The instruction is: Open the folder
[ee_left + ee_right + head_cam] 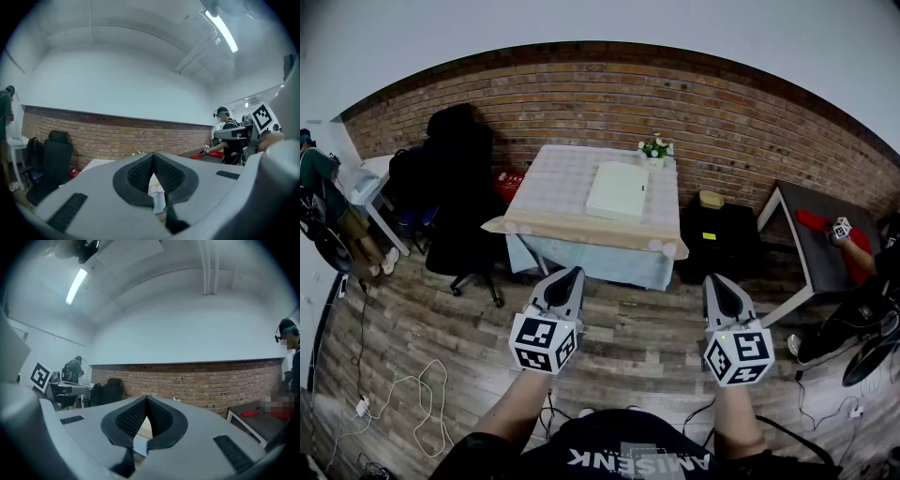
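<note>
Folder: the folder [618, 190] is pale and closed. It lies flat on the surface [546, 192], right of the surface's middle and toward its far edge.
Long axis: it seems to run from the surface's near edge to its far edge, not across it.
Direction from fingers: the folder is ahead of both grippers, beyond the surface's near edge and well apart from them. It sits between their two lines.
Nearer hand: the left gripper [574, 273] looks a little nearer than the right gripper [713, 279], but the difference is small.
Left gripper: the fingers [140, 174] are pressed together with nothing between them. It is held level over the floor [637, 347], short of the surface's near edge.
Right gripper: its fingers are pressed together too and hold nothing. It is also level and short of the near edge.
Next move, as I judge: both hands must go forward to the surface before any edge can be lifted.
Hard to make out: which side of the folder is the spine and which side opens. A small mark on its right edge is too small to read.
Around the surface: flowers [655, 147] stand at its far edge, and a chair [457, 192] is at its left.
</note>
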Motion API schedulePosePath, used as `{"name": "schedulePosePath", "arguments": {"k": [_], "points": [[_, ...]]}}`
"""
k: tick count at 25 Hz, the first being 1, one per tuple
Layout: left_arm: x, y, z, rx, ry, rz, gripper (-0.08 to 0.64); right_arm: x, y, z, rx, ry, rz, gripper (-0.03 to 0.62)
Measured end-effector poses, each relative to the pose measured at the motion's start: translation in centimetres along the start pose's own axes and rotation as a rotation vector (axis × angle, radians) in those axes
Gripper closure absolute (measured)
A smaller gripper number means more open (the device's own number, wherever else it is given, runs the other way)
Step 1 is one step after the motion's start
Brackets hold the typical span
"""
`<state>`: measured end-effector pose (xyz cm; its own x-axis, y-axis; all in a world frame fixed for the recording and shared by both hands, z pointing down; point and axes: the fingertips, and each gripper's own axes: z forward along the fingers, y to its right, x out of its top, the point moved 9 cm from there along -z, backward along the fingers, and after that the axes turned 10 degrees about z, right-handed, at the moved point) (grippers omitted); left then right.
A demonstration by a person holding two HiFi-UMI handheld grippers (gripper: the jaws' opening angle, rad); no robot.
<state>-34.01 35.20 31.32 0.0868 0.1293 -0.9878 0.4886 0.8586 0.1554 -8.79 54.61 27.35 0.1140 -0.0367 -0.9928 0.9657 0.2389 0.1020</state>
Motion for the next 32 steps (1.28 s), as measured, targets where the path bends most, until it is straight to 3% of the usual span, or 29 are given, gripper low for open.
{"name": "schedulePosePath", "arguments": {"k": [20,32], "points": [[-0.7,-4.6,0.5,-0.041,0.030,0.021,0.548,0.3,-3.1,3.6,-0.048,0.032,0.040,0.551],[-3.5,-7.3,0.6,-0.073,0.009,0.016,0.548,-1.4,-4.7,6.0,-0.068,0.008,0.064,0.551]]}}
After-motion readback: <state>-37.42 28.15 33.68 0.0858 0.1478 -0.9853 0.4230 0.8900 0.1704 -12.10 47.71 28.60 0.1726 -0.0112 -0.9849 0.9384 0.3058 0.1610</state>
